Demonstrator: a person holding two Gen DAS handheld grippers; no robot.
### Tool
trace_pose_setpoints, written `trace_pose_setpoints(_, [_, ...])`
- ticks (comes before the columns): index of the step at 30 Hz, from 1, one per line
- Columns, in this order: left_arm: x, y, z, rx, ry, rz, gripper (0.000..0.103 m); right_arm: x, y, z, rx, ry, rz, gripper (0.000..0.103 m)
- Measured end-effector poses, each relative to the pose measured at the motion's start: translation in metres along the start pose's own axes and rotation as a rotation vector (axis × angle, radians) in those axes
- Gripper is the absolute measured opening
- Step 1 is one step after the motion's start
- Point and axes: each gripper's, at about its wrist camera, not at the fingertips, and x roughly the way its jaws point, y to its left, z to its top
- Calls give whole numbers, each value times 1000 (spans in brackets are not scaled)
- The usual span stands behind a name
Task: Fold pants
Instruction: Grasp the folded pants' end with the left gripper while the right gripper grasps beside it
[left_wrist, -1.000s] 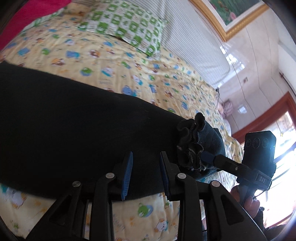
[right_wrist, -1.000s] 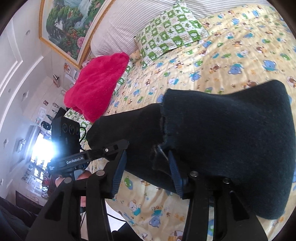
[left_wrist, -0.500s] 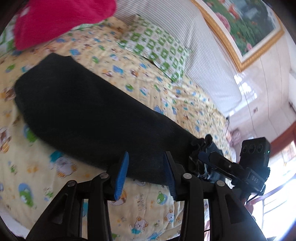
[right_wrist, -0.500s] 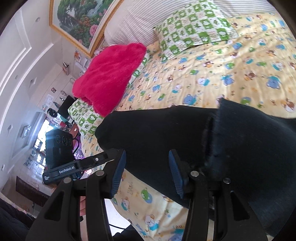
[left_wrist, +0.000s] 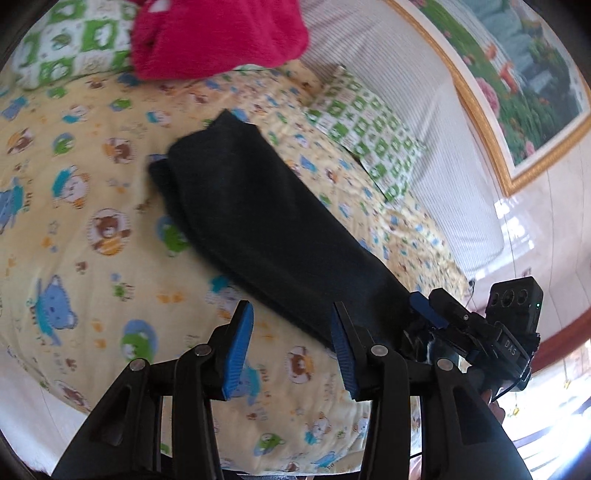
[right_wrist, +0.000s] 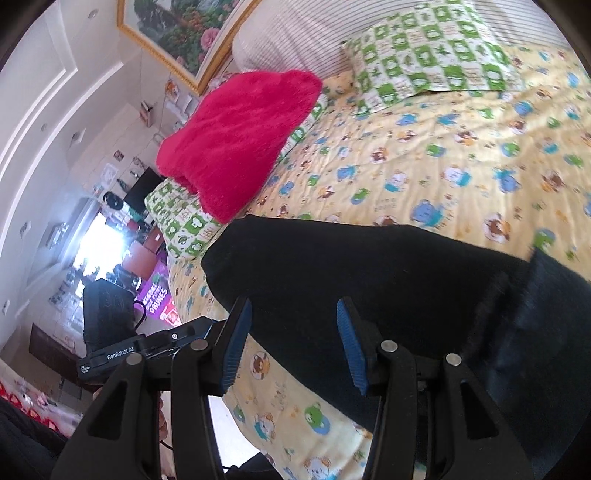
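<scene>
The black pants (left_wrist: 258, 218) lie folded lengthwise as a long strip on the yellow cartoon-print bed sheet (left_wrist: 92, 258). In the right wrist view the pants (right_wrist: 388, 280) fill the lower right, with a doubled layer at the far right. My left gripper (left_wrist: 291, 347) is open and empty, hovering above the sheet beside the near end of the pants. My right gripper (right_wrist: 291, 343) is open and empty, just above the pants' near edge. The right gripper also shows in the left wrist view (left_wrist: 461, 325), next to the pants' end.
A bright pink fluffy blanket (right_wrist: 240, 136) lies on a green checked pillow (right_wrist: 181, 218) at the bed's head. Another green checked pillow (right_wrist: 436, 51) leans on the striped headboard (left_wrist: 399, 92). The bed's edge (right_wrist: 229, 398) runs just below my grippers.
Both grippers have pulled back and up from the pants, so more of the bed shows. The right gripper no longer has the bunched cloth at its fingers. The pants lie flat.
</scene>
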Motion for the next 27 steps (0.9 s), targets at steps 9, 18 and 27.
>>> trace_pose_setpoints(9, [5, 27, 12, -101, -16, 8, 43, 41, 20, 29, -66, 62, 11, 50])
trace_pose_setpoints(18, [10, 51, 29, -186, -46, -8, 43, 87, 33, 60, -146, 140, 2, 51])
trace_pose_setpoints(27, [22, 59, 37, -243, -51, -14, 45, 145, 45, 94, -272, 260, 10, 51])
